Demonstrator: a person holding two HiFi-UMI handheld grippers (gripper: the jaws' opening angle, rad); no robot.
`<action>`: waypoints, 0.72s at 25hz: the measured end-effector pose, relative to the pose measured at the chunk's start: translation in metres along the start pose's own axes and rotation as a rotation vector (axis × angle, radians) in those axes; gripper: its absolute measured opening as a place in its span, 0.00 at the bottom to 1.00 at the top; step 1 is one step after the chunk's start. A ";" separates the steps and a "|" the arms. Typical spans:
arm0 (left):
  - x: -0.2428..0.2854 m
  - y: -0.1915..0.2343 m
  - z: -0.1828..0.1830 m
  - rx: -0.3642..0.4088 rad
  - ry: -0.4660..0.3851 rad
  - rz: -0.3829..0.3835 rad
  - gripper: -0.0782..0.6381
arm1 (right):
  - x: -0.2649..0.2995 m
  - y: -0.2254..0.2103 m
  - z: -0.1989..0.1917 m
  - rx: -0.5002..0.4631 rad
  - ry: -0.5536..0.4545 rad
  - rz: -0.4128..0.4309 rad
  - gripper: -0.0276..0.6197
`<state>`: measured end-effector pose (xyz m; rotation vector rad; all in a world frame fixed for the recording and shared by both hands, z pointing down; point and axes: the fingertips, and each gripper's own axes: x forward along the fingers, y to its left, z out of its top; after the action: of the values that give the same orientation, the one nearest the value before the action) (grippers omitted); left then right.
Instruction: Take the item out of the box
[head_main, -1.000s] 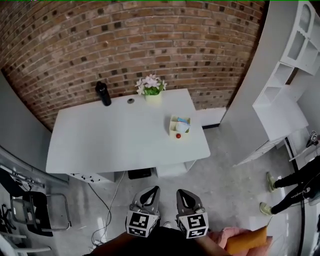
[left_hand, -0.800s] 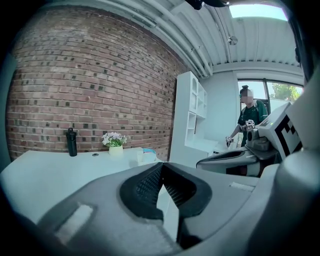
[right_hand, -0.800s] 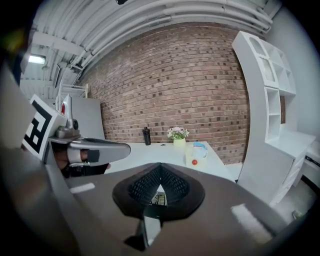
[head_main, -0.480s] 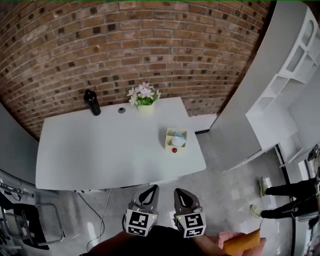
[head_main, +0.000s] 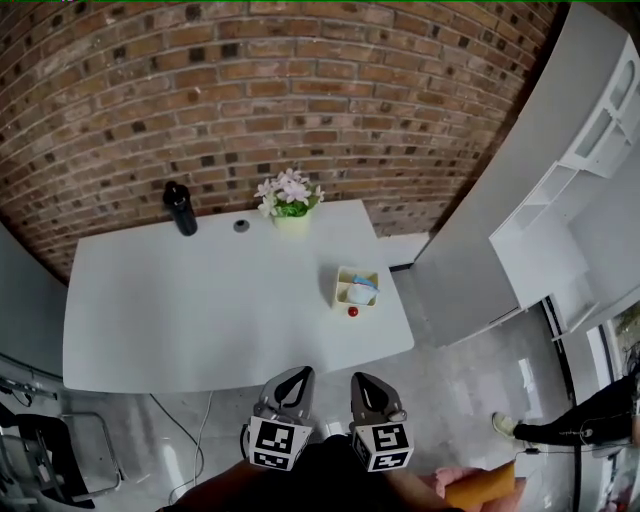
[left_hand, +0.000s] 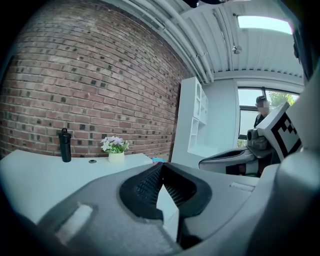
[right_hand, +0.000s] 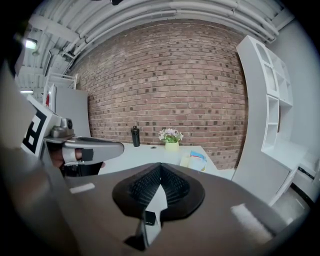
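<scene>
— On the white table (head_main: 200, 320), where is the box (head_main: 357, 288) found?
— Near the right front corner it is set; a pale blue and white item (head_main: 361, 292) is seen lying inside it; a small red thing (head_main: 352, 311) is seen at its near wall; whether the two touch cannot be told.
— What else is borne by the table?
— A black bottle (head_main: 180, 208) and a flower pot (head_main: 291, 205) are ranged along the far edge, by the brick wall (head_main: 300, 90).
— How are the tools held?
— The left gripper (head_main: 298, 375) and the right gripper (head_main: 362, 380) are held side by side, well apart from the box; both pairs of jaws are pressed together at the tips; nothing is gripped.
</scene>
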<state>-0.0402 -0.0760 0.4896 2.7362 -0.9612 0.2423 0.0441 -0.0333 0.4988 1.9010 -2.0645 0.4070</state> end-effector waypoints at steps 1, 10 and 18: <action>0.002 0.001 -0.001 -0.004 0.001 0.002 0.12 | 0.001 -0.001 0.000 -0.002 0.002 -0.002 0.05; 0.024 0.017 0.000 -0.016 0.009 0.040 0.12 | 0.029 -0.016 0.003 -0.008 0.018 0.024 0.05; 0.060 0.025 0.007 -0.032 0.020 0.121 0.12 | 0.063 -0.045 0.011 -0.030 0.039 0.107 0.05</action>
<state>-0.0090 -0.1322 0.5002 2.6453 -1.1174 0.2719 0.0835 -0.0992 0.5145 1.7573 -2.1411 0.4321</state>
